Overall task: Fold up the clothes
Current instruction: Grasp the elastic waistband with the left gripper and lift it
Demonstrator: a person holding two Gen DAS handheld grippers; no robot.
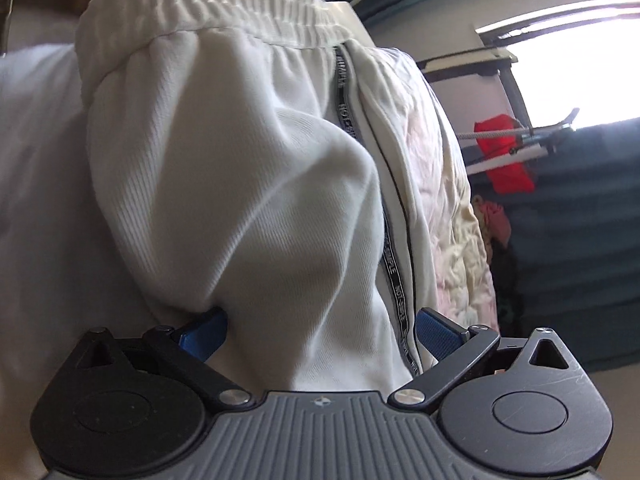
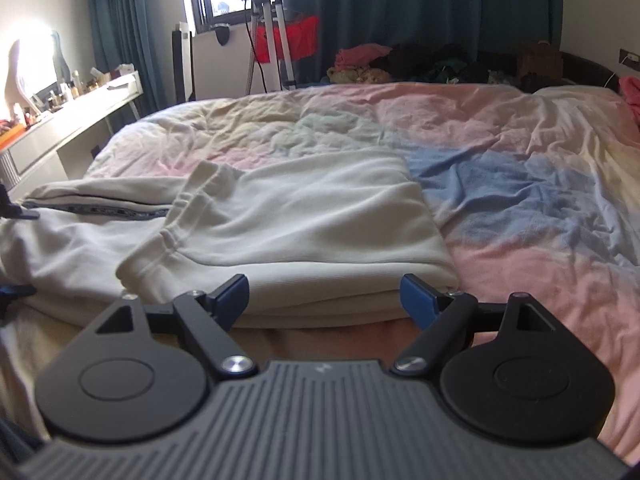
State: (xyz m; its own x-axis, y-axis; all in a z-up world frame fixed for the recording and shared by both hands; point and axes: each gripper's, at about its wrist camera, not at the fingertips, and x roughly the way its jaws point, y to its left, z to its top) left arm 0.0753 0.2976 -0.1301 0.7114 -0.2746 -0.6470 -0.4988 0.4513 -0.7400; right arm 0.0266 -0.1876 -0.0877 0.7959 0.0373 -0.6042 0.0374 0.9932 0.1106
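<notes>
White trousers (image 1: 224,168) with an elastic waistband (image 1: 208,4) and a lettered grey side stripe (image 1: 392,268) fill the left wrist view. My left gripper (image 1: 320,334) is pushed up against them, jaws wide apart and open. Cloth bulges between its blue pads (image 1: 436,336). In the right wrist view the same white garment (image 2: 320,208) lies partly folded on the bed, a ribbed hem (image 2: 180,216) turned over its stripe (image 2: 100,211). My right gripper (image 2: 324,296) stands open just in front of the fold's near edge, nothing between its fingers. The left gripper's fingers (image 2: 16,290) show at the far left edge.
A pastel pink, blue and cream quilt (image 2: 500,184) covers the bed. A pile of clothes (image 2: 400,64) lies along its far side. A white desk (image 2: 80,108) with small bottles stands at the left. A metal stand (image 2: 272,32) and red cloth (image 2: 304,36) stand by the window.
</notes>
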